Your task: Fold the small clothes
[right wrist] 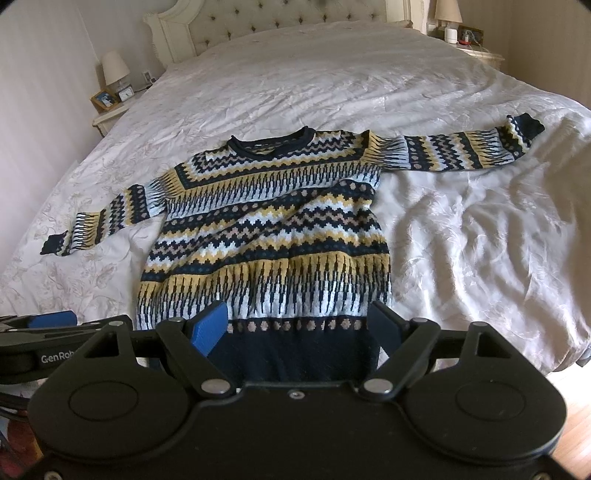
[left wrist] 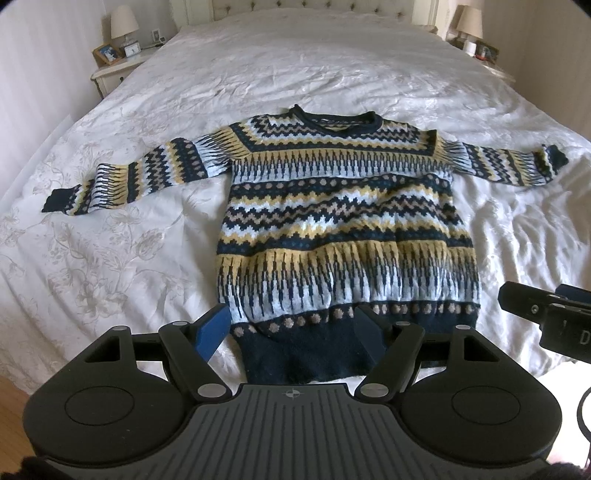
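Note:
A knitted sweater [left wrist: 340, 221] with navy, yellow, white and tan bands lies flat on the bed, front up, both sleeves spread out sideways, collar at the far end. It also shows in the right wrist view [right wrist: 266, 236]. My left gripper [left wrist: 291, 328] is open, its blue fingers just above the navy hem at its left part. My right gripper [right wrist: 299, 325] is open over the hem's right part. The right gripper shows at the right edge of the left wrist view [left wrist: 535, 306]; the left gripper shows at the left edge of the right wrist view [right wrist: 48, 321].
The bed [left wrist: 295, 66] has a white floral cover, wrinkled on the right. A nightstand [left wrist: 114, 66] with a lamp, clock and photo frame stands far left; another nightstand [right wrist: 476, 51] with a lamp stands far right. A tufted headboard [right wrist: 277, 18] is at the back. Wood floor shows beside the bed.

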Available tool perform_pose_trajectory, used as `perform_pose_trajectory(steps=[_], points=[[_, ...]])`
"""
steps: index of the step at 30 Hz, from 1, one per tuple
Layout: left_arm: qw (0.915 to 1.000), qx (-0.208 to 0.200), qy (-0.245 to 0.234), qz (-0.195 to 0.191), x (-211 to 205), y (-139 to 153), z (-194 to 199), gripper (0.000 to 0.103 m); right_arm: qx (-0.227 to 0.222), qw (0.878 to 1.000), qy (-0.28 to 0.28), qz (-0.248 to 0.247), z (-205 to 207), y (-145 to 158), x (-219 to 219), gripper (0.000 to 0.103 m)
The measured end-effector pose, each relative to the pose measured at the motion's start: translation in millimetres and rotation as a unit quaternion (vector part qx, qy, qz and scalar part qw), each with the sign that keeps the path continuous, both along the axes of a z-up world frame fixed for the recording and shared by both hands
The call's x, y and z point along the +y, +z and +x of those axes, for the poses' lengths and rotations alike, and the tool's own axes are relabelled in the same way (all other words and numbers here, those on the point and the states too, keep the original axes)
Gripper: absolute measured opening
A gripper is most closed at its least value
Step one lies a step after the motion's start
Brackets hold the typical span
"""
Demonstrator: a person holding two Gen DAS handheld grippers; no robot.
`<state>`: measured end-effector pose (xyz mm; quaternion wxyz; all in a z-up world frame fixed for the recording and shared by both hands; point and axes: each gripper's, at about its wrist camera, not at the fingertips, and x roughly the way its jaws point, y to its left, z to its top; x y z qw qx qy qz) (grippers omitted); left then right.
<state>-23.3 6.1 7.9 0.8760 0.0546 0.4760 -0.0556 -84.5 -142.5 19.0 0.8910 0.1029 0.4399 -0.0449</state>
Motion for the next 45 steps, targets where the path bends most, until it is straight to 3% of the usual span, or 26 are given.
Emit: perform_pose_trajectory(steps=[30,35,39,45], points=[[0.9992,0.04,0.003,0.001,-6,-11,36,0.073,0.017,0.999,-0.015,0.023,25,-12,-17,0.084],[0.9989,0.046,0.01,0.007,-13,-15,53,0.072,0.02,0.999,-0.019,0.03,44,-20,-36,0.084],[0.999,0.041,0.015,0.004,-26,-15,73,0.065,0.008,0.999,-0.026,0.038,64,-25,-62,0.083],[0.9993,0.032,0.019,-0.003,-55,-15,110,0.06,-0.007,0.998,-0.064,0.004,106,-29,-130,0.083]])
